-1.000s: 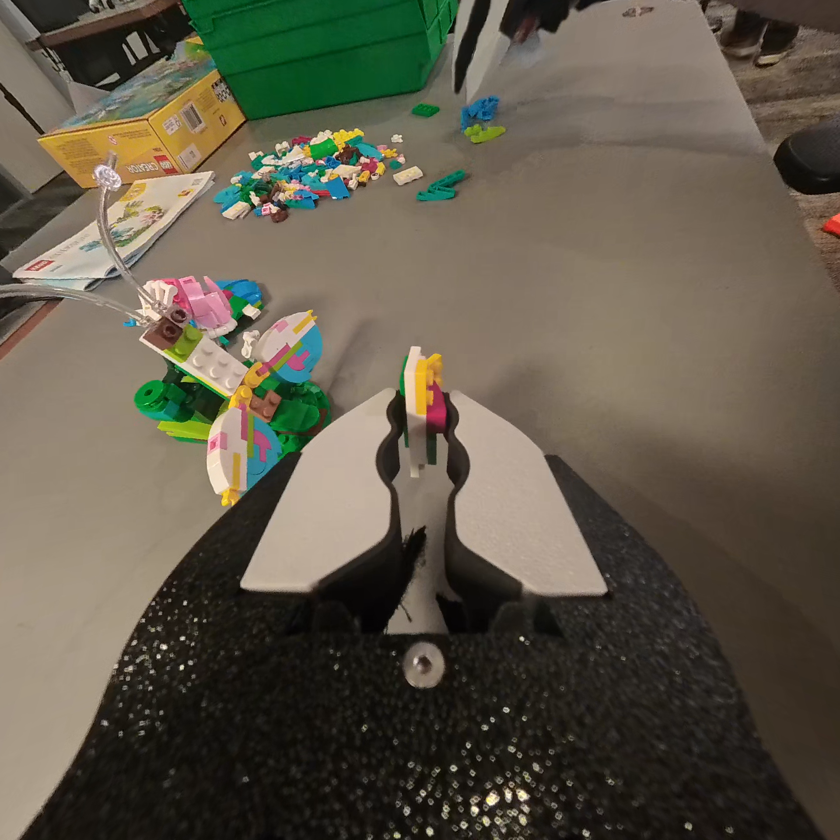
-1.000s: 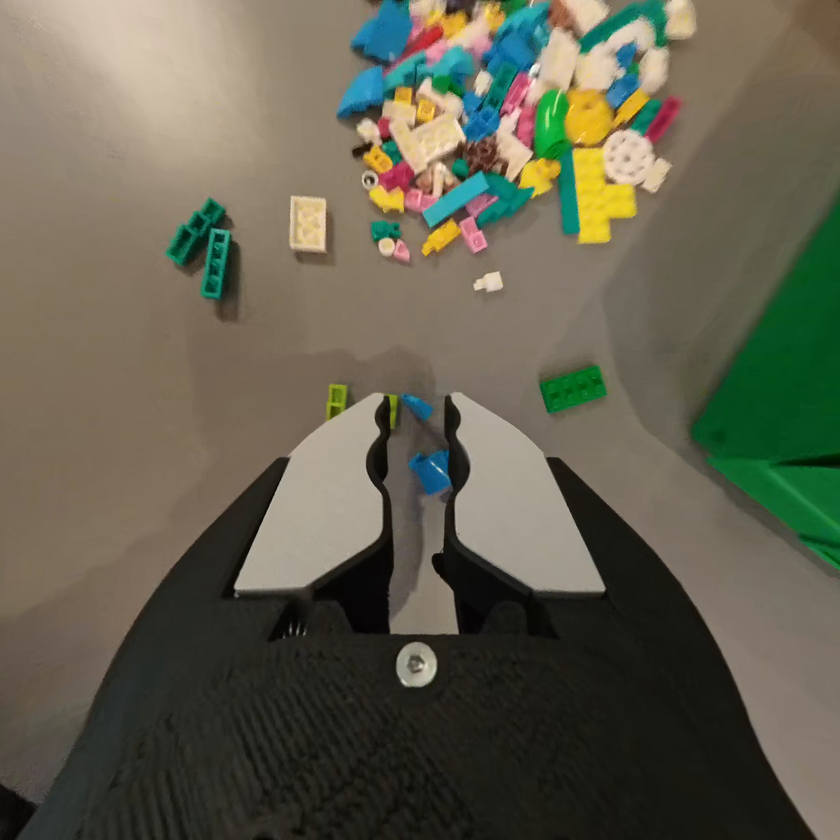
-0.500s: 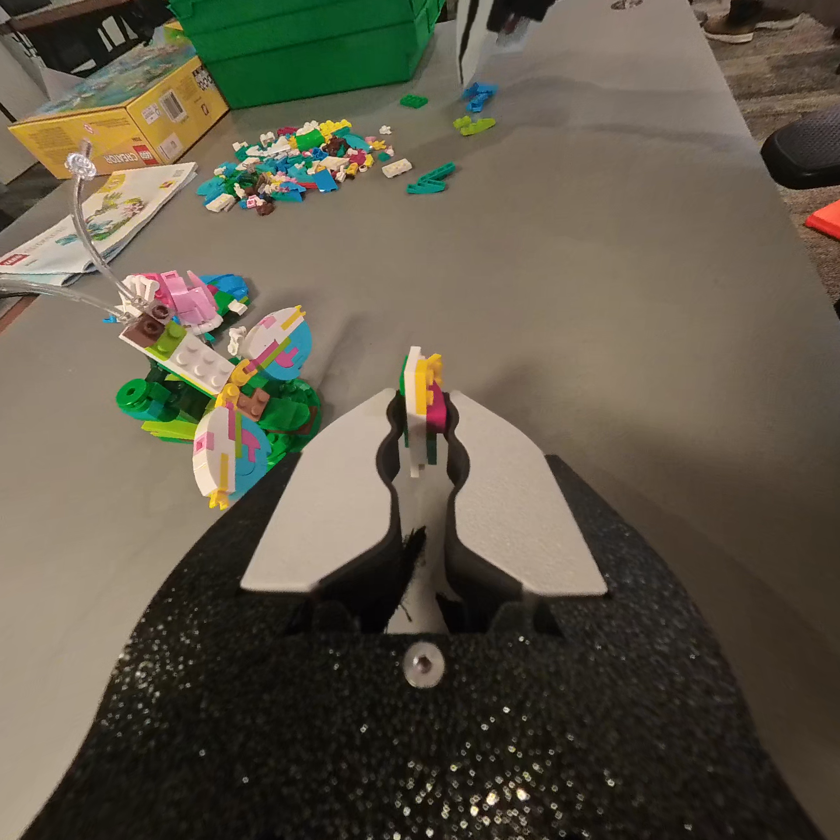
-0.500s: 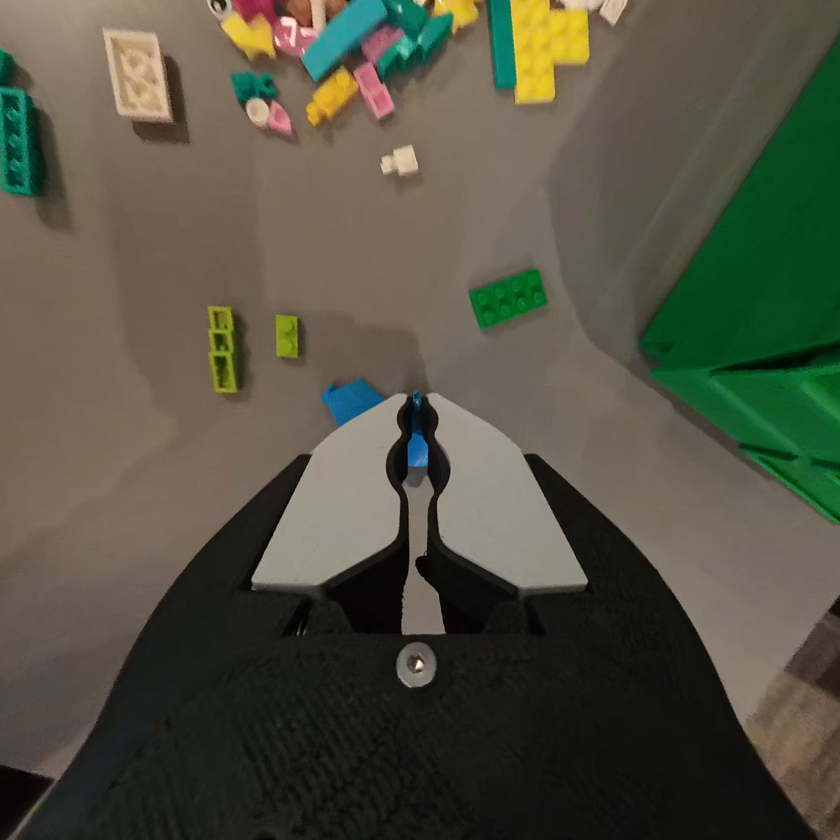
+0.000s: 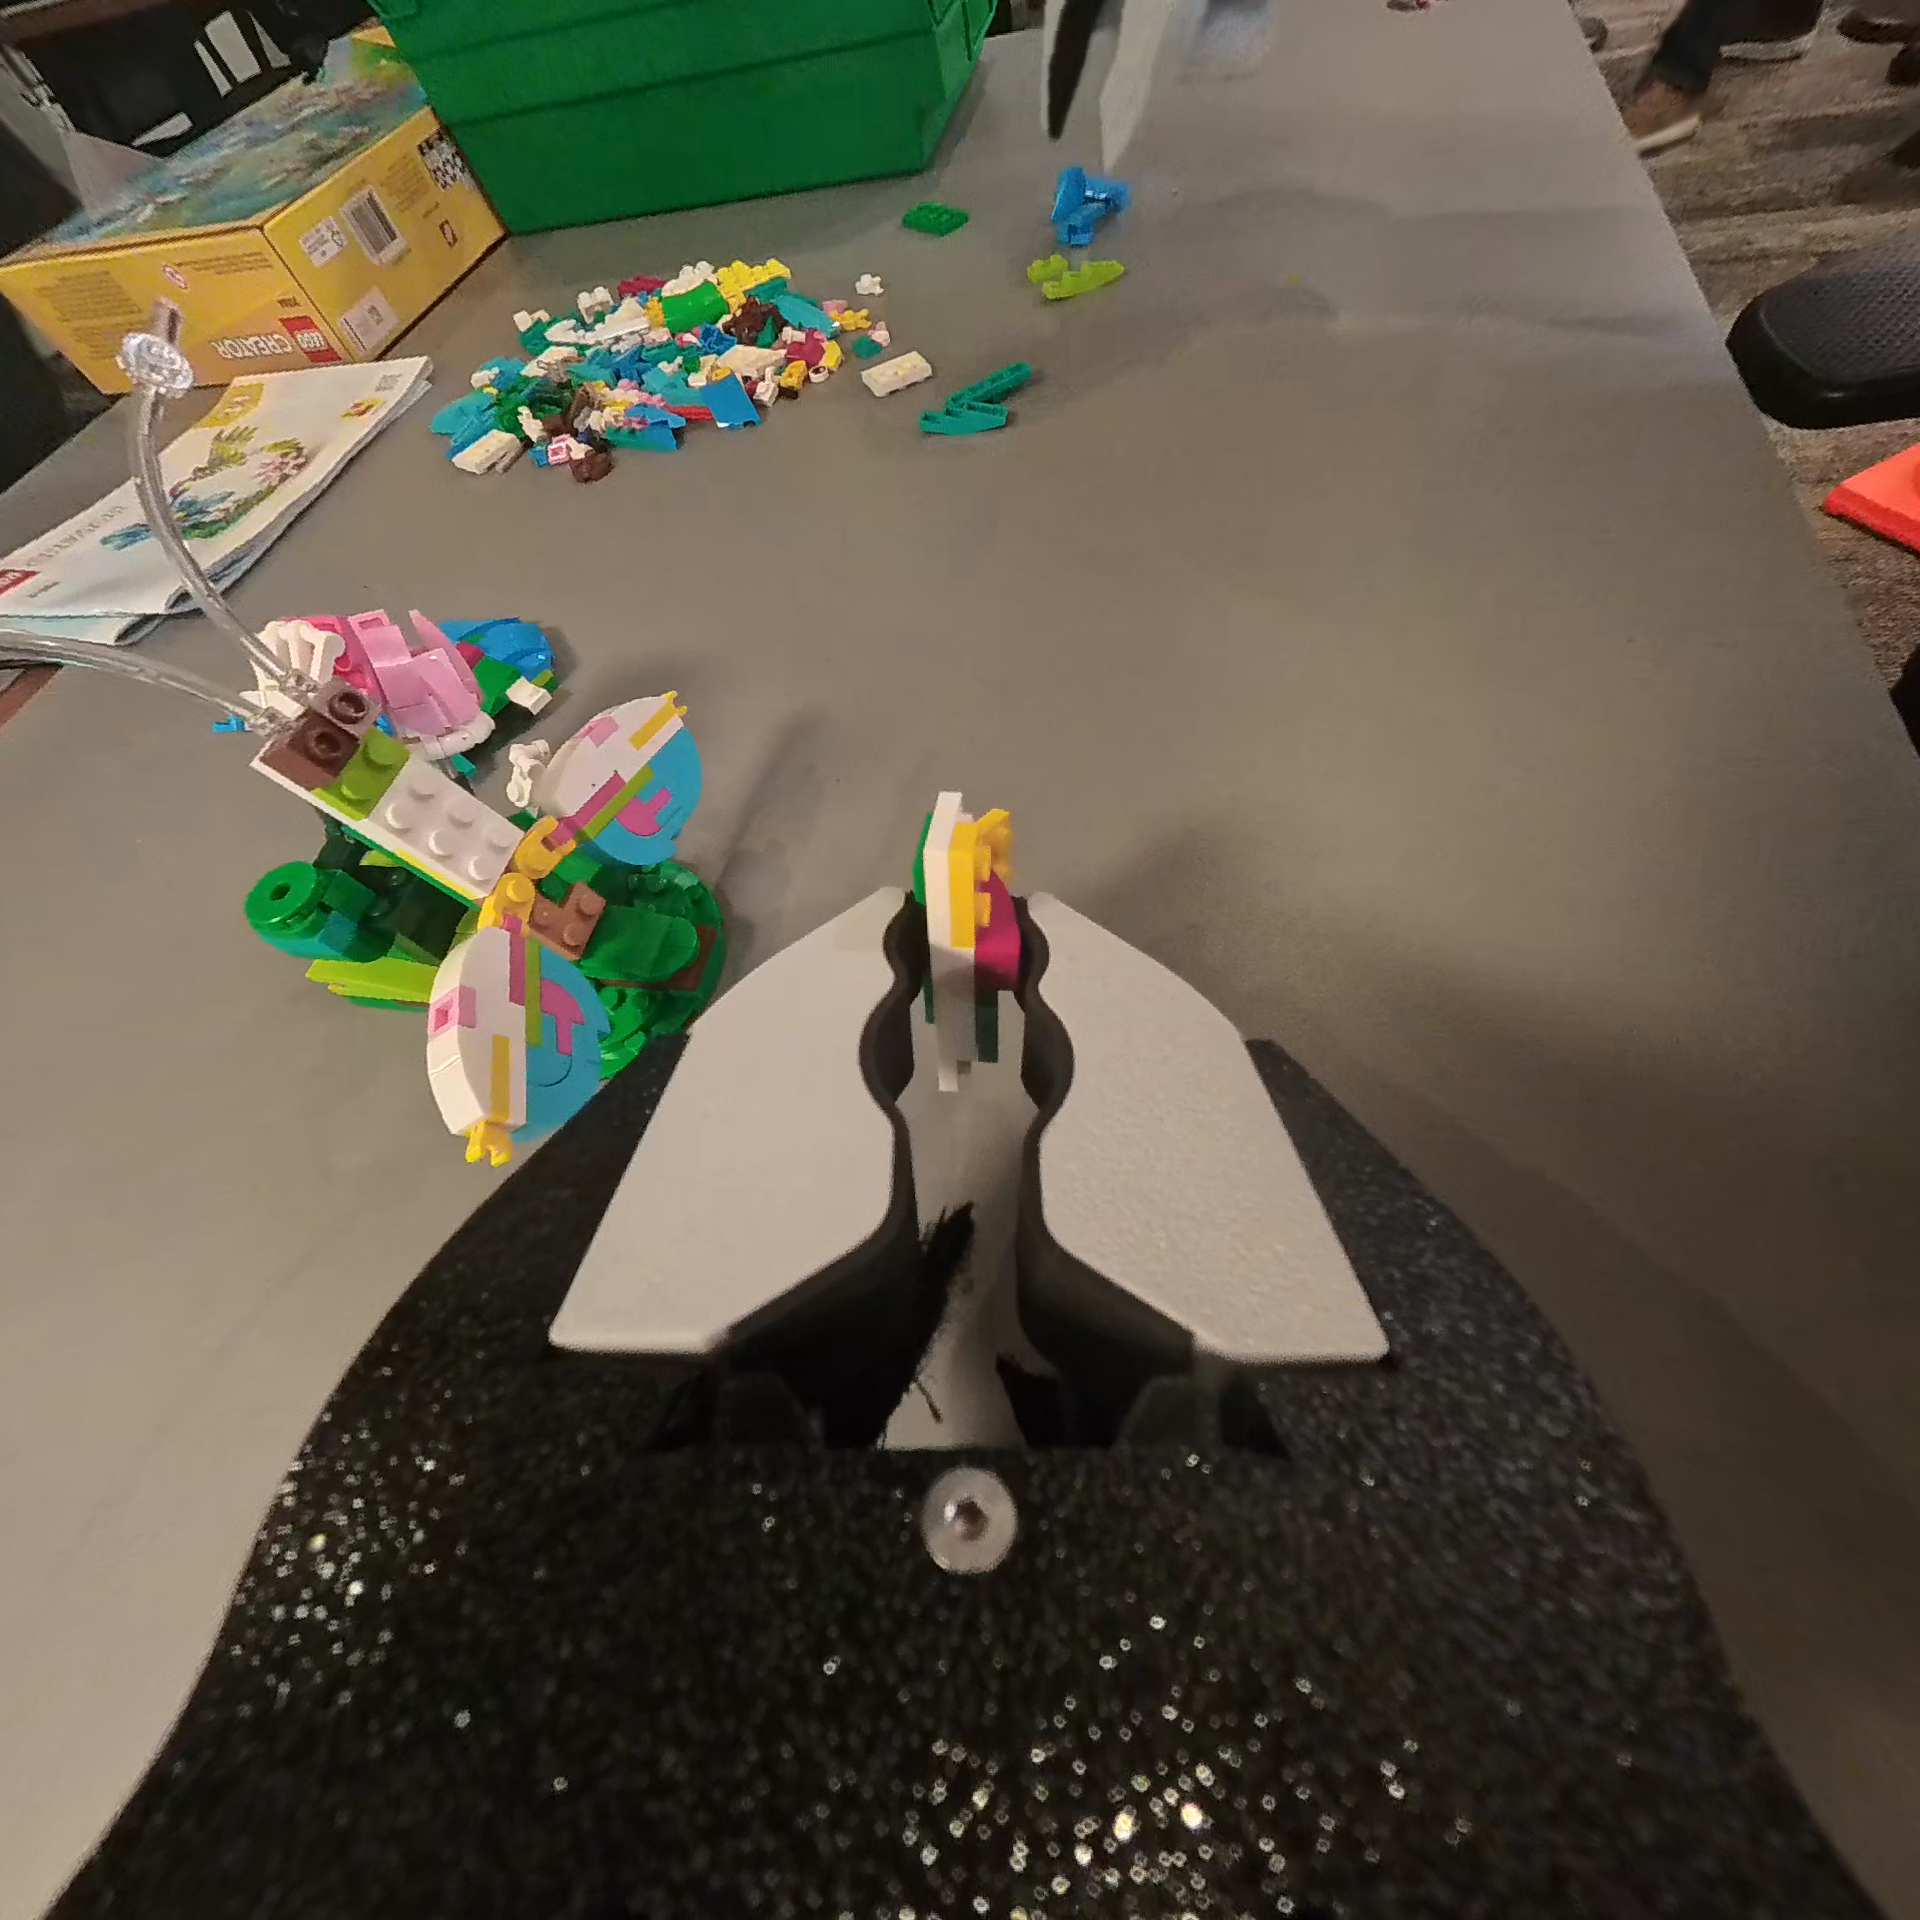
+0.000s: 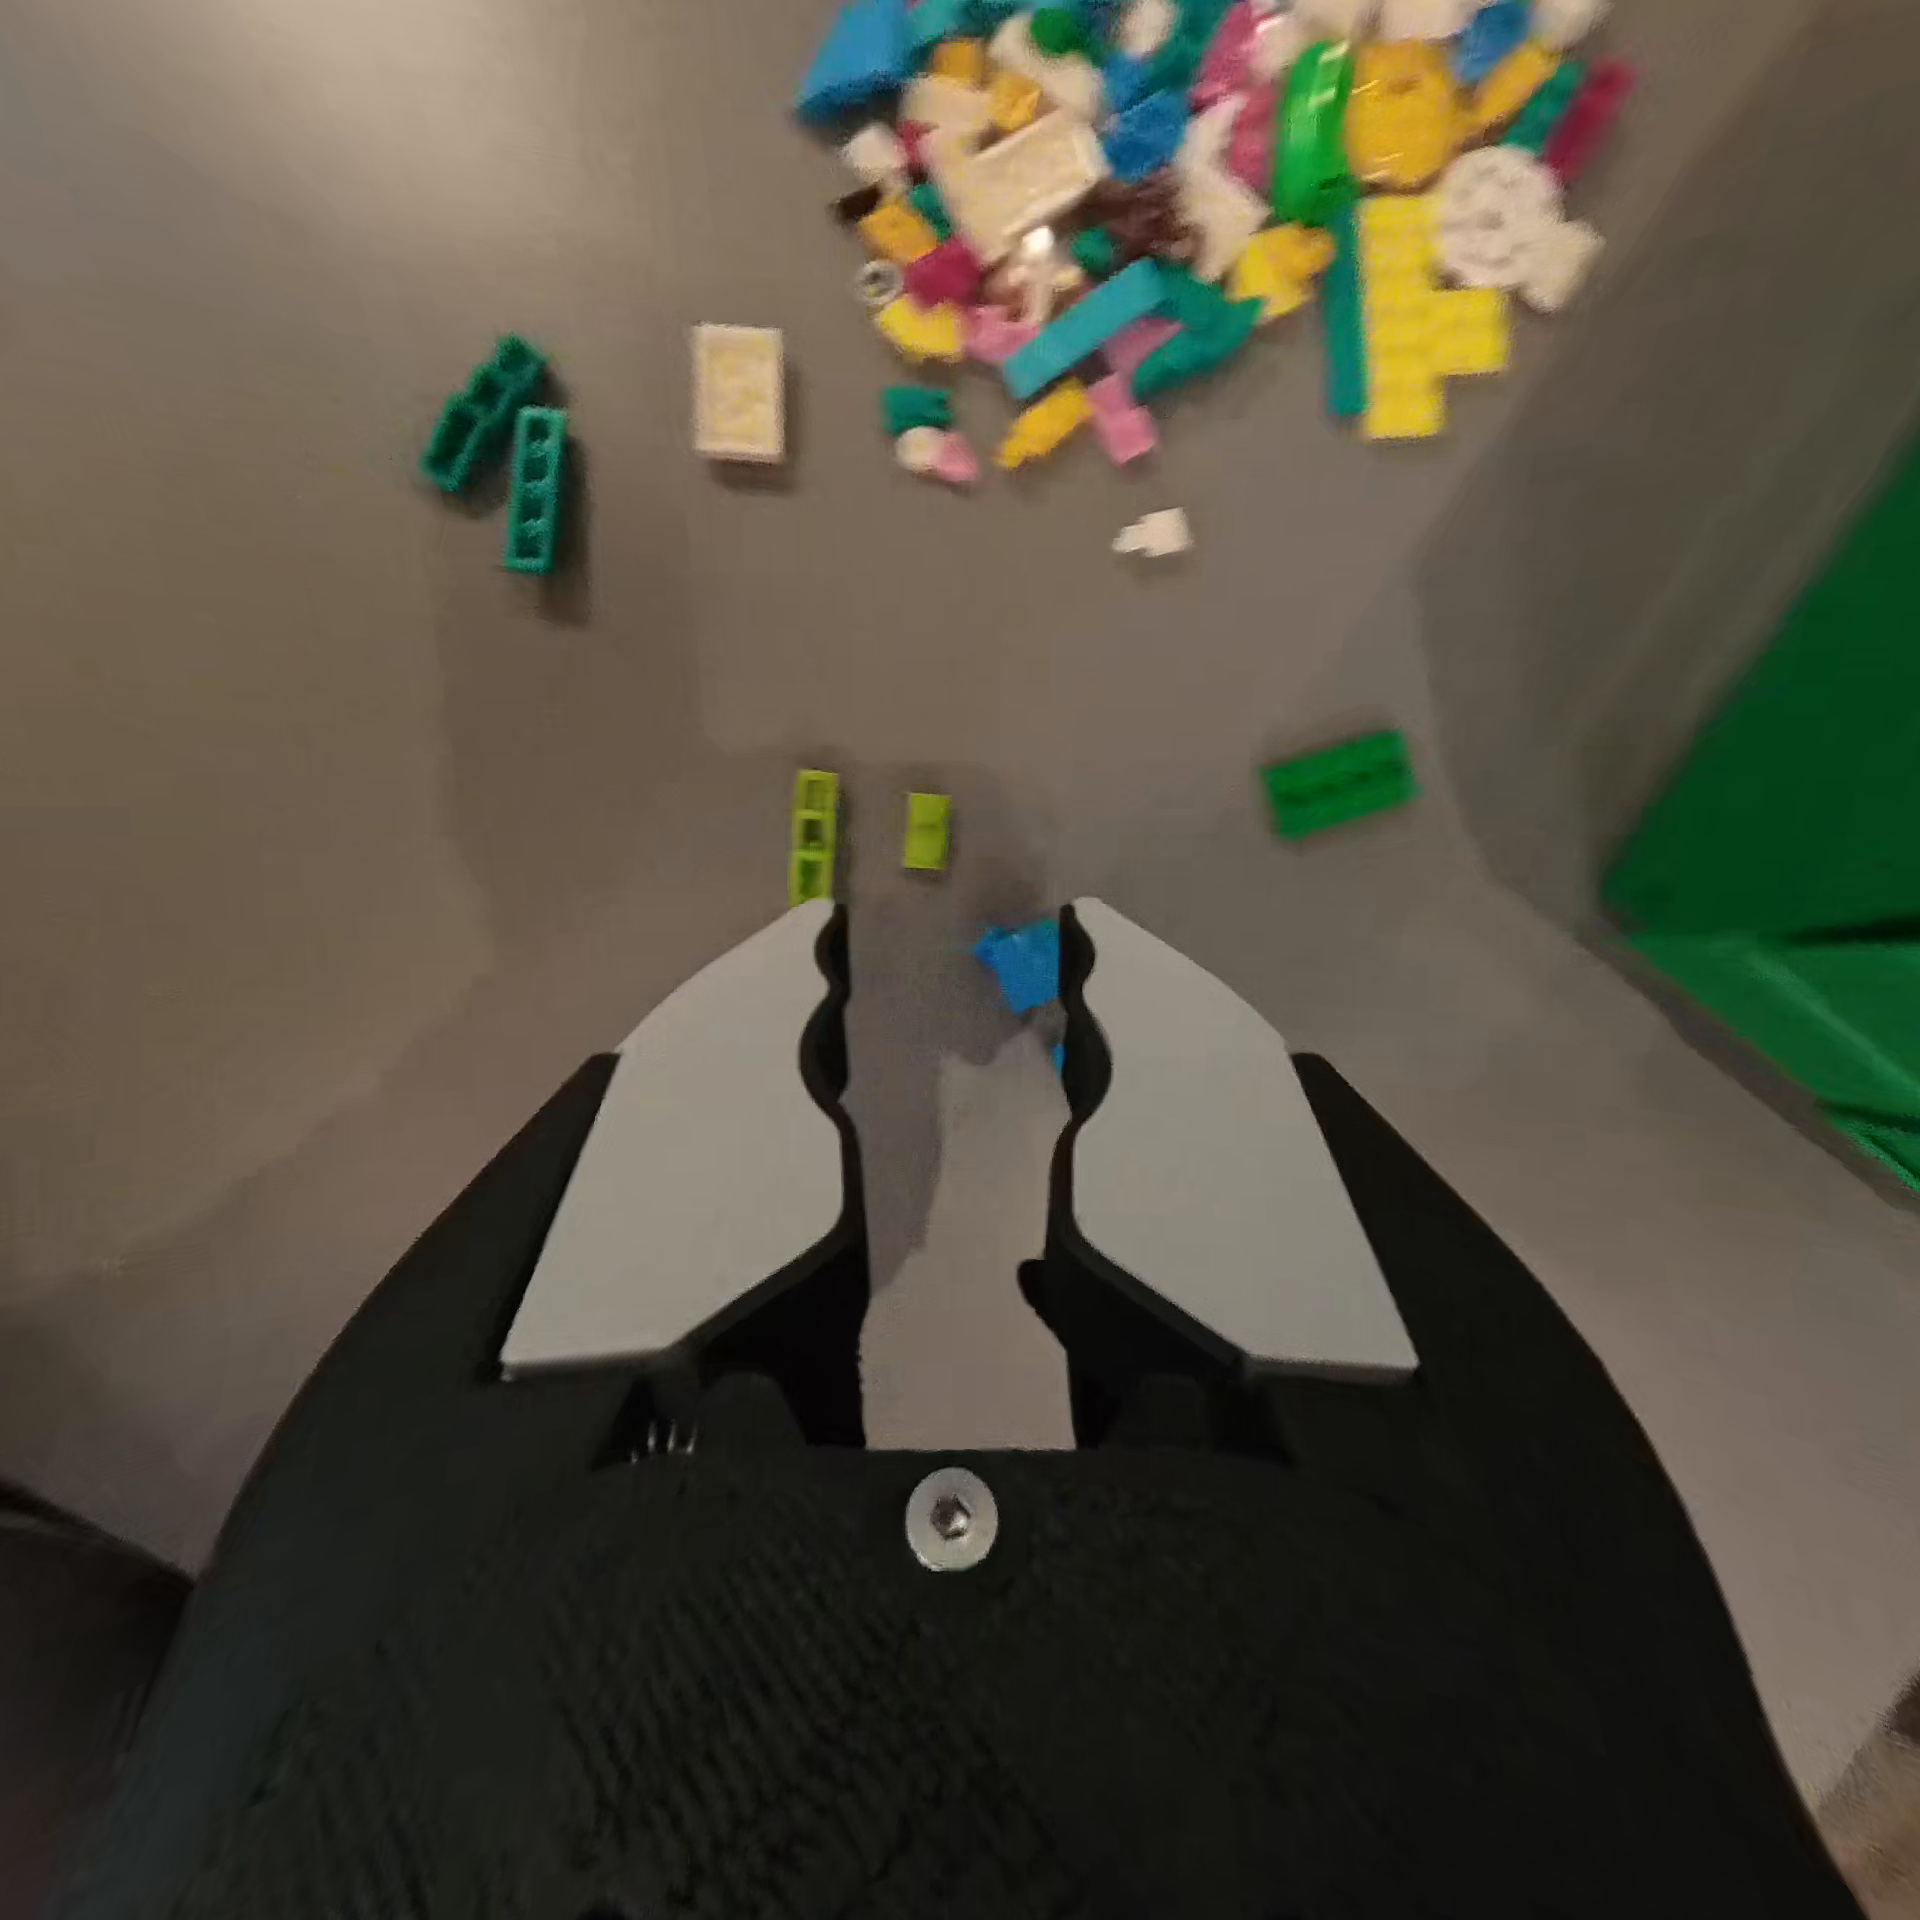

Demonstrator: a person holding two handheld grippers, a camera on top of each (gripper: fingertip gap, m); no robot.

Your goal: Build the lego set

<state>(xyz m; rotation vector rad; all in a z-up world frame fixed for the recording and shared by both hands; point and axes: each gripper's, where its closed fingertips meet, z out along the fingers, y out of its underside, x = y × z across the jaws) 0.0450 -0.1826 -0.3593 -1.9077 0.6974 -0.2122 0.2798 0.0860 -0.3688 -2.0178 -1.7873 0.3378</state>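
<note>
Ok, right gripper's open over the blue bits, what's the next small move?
Probably shift the right gripper slightly right, then close. The blue pieces lie against its right finger, off centre. The left gripper already holds the small wing assembly.

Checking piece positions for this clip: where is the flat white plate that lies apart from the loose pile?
In the right wrist view the white plate lies upper centre on the grey table, between the two teal bricks and the loose pile.

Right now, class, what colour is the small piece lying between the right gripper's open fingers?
Blue, lying on the grey table; the right wrist view shows it best.
</note>
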